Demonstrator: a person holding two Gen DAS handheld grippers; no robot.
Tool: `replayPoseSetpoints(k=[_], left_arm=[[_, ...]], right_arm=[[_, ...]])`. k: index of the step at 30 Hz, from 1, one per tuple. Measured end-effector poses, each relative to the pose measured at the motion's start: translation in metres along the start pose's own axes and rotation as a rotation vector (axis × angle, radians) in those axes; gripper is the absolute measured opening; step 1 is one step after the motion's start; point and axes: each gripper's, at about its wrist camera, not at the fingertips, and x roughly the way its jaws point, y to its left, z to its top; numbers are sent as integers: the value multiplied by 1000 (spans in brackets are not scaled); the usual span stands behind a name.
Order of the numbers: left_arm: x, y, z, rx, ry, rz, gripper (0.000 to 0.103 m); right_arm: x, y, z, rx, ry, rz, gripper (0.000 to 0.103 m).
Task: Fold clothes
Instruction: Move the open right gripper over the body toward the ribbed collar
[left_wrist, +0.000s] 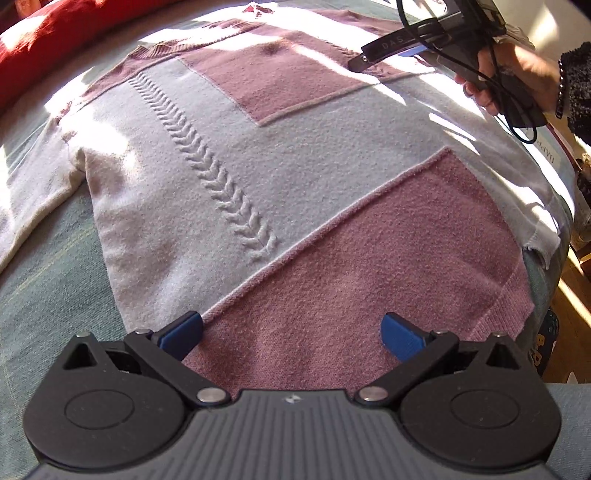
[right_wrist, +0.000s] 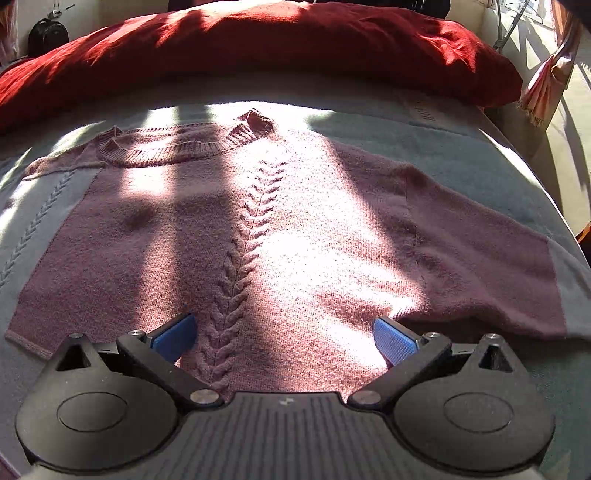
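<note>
- My left gripper (left_wrist: 291, 332) and right gripper (right_wrist: 284, 339) both hover with jaws wide, holding nothing
- The sweater (left_wrist: 258, 177) lies flat, face up, on the bed (left_wrist: 48, 280), collar toward the red pillow (right_wrist: 258, 48)
- Risk, I judge: pinching one knit layer would drag it crooked; the sleeve near the bed's edge could slide off
- Mauve and pale grey blocks, raised braid cables, ribbed collar

Bed (right_wrist: 424, 122) under a grey-green cover, sun and shadow striped across it. Lying flat on the cover, front up and spread out, a pink-and-white sweater (right_wrist: 295, 236), collar toward the far side, one sleeve (right_wrist: 491, 258) stretched to the right edge, the other sleeve (left_wrist: 33, 206) reaching out on the opposite side. Beyond the collar, resting on the bed, a red pillow (right_wrist: 280, 44) spanning nearly its full width.
</note>
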Motion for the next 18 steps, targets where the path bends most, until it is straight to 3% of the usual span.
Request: replayPoseSetpoints(k=[5,11,18], left_arm=[[0,11,6,-6,-25,-18,102],[0,23,25,18,-97,-40,102],[19,32,32,30,-111,-64,102]], right_arm=[[-18,-6,-20,71,23,-3,103],[-35,24,-4,27,-28,12,103],[-14,41,-11,59,86,-16,103]])
